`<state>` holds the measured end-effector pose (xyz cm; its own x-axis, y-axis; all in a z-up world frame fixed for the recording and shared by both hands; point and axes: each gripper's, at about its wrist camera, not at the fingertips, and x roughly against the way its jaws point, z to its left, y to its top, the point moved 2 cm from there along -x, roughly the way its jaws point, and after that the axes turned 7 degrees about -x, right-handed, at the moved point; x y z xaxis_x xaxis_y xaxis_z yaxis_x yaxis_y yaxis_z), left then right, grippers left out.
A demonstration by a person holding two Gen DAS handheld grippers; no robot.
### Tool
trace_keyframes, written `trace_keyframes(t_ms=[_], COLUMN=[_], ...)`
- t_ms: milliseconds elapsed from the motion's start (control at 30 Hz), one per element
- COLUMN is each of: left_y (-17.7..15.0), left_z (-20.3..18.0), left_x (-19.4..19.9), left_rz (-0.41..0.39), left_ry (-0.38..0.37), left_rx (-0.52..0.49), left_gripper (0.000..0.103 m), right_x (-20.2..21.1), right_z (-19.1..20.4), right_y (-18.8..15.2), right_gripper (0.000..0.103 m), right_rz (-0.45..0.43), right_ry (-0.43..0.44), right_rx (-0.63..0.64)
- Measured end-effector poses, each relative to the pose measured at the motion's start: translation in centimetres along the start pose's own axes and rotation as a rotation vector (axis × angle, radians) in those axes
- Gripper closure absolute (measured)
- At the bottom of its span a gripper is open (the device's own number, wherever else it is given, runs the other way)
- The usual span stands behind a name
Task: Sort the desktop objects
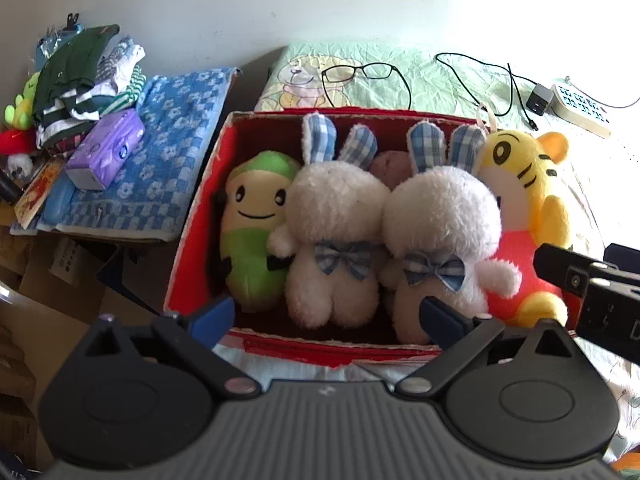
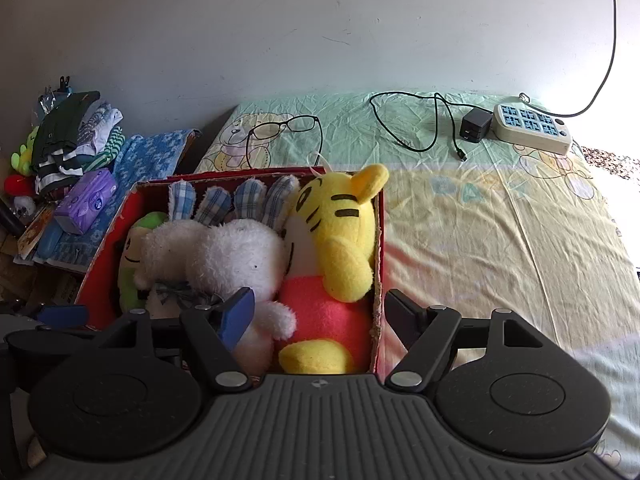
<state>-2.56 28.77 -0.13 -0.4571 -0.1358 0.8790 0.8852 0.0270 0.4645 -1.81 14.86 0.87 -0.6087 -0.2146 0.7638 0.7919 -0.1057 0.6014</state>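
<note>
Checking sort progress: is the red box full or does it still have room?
Full: the red box holds the green doll, two white rabbits and the yellow tiger, packed side by side.

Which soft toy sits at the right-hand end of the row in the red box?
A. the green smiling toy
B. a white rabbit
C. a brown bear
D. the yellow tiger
D: the yellow tiger leans against the right wall of the red box, with the two white rabbits beside it and the green toy at the far left.
</note>
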Motion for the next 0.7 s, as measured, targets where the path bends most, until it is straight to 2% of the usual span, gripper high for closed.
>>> trace_keyframes(t_ms=[433, 700], left_y=[0.4, 0.6], left_z=[0.4, 1.4], left_x=[-0.2, -0.6], left_rz=[-0.014, -0.021], left_ry=[-0.007, 0.010], left_rx=[-0.053, -0.092], left_gripper=[0.003, 0.003], right_x=[-0.1, -0.3], right_z=[-0.8, 0.5], right_y=[0.3, 0.2], right_gripper=[0.027, 0.027], right_rz=[0.021, 0.015], right_ry=[-0.005, 0.004], right_rx=[-0.103, -0.120])
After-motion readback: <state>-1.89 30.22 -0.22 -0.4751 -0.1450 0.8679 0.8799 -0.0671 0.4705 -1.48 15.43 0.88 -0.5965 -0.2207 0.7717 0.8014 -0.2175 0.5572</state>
